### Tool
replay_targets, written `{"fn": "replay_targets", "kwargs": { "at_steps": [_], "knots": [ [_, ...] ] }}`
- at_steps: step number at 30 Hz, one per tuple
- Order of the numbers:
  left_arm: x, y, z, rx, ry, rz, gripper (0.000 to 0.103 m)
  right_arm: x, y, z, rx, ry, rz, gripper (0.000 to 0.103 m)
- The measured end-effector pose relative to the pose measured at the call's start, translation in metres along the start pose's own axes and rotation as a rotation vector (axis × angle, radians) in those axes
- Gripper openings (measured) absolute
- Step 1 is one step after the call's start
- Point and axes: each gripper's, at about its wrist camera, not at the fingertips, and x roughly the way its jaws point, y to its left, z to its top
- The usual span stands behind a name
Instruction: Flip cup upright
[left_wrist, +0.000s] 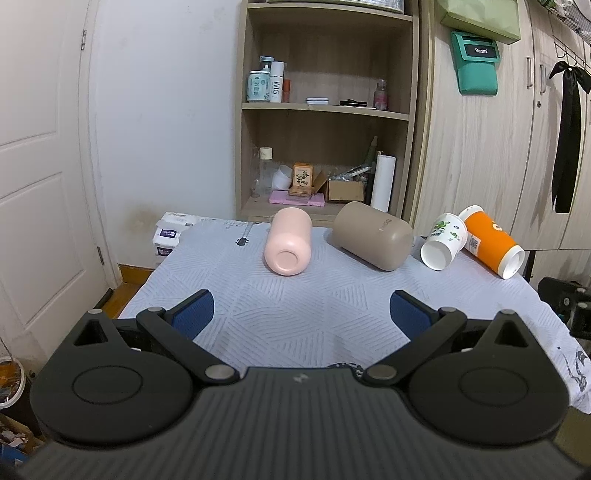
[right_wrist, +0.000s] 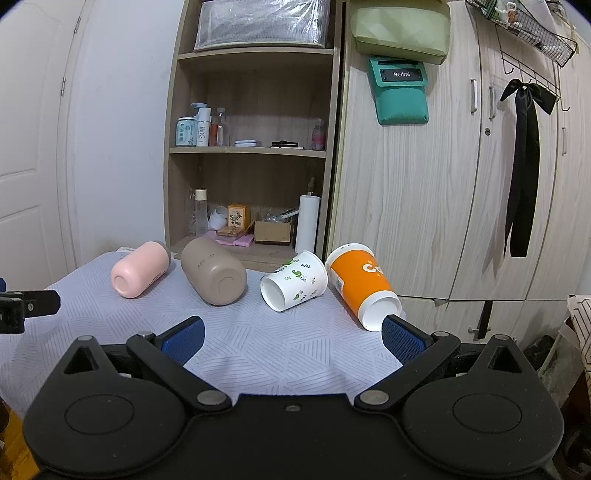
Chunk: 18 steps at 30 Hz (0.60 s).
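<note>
Four cups lie on their sides along the far counter (left_wrist: 229, 306), and with my left gripper (left_wrist: 301, 312) and right gripper (right_wrist: 291, 338) both spread and empty, the orange cup (right_wrist: 360, 286) lies nearest my right gripper, axis slanting near-right.

Cloth-covered table (left_wrist: 332, 325): pink cup (left_wrist: 289, 240), taupe cup (left_wrist: 373, 235), floral cup (left_wrist: 443, 241), orange cup (left_wrist: 493, 242), all on sides.

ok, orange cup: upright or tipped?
Tipped. The orange cup lies on its side on the table cloth, its white base end pointing toward the camera, beside the leaf-print cup, which is also down.
</note>
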Motion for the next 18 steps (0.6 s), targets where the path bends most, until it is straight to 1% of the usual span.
{"fn": "replay_targets", "kwargs": {
  "at_steps": [9, 18],
  "knots": [
    [0.0016, 0.0022, 0.0000, 0.001, 0.009, 0.002, 0.103, -0.0005, -0.0001, -0.0005, -0.007, 0.002, 0.002, 0.103],
    [0.0017, 0.0021, -0.0014, 0.002, 0.006, -0.029, 0.103, 0.0007, 0.0001, -0.0009, -0.009, 0.008, -0.002, 0.103]
  ]
}}
